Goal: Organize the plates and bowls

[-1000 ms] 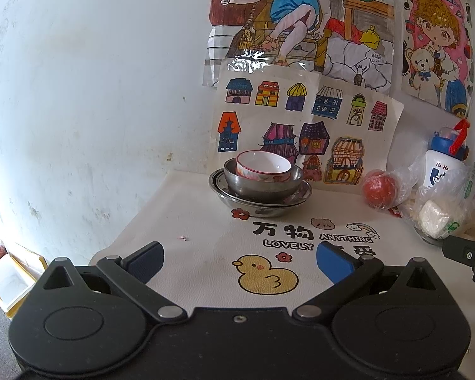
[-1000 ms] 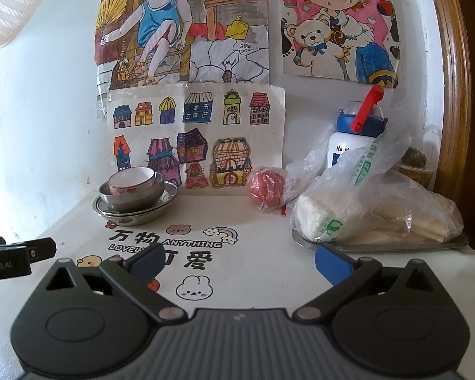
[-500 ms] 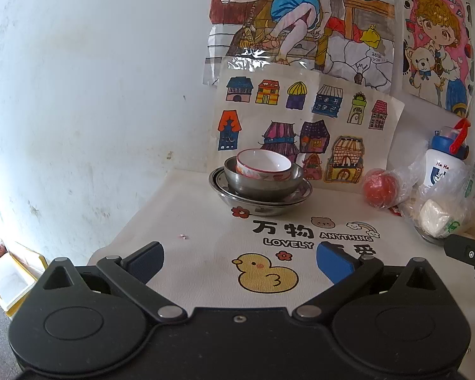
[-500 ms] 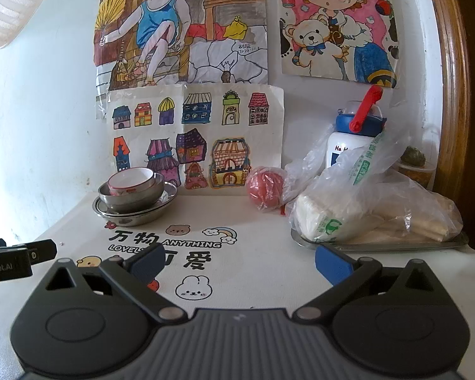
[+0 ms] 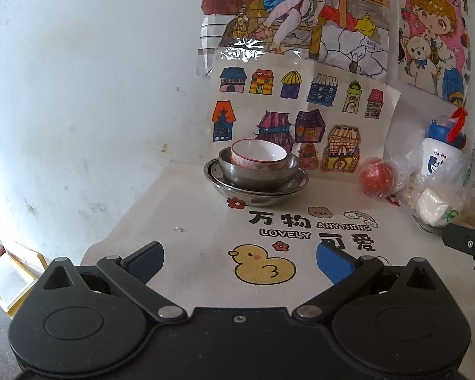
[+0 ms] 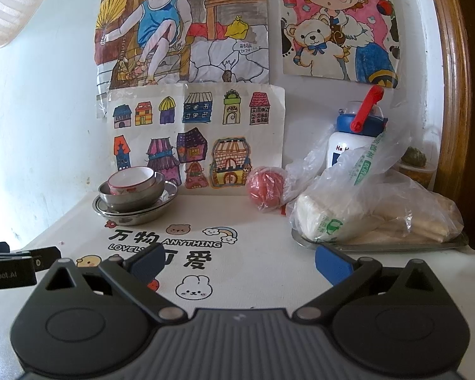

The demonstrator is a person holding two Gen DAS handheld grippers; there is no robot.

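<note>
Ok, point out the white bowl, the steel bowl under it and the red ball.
white bowl (image 5: 258, 152), left wrist view, on its inner wall.
steel bowl (image 5: 258, 179), left wrist view, on its outer side.
red ball (image 6: 265, 187), right wrist view, on its front, inside clear plastic.

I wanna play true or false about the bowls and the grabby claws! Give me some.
1. The white bowl sits inside the metal bowl. True.
2. The left gripper is squeezing a bowl. False: it is open and holds nothing.
3. The stack rests on a metal plate. True.
4. The red ball in a bag sits inside the white bowl. False: it lies on the tablecloth, apart from the stack.
5. The right gripper is open. True.
</note>
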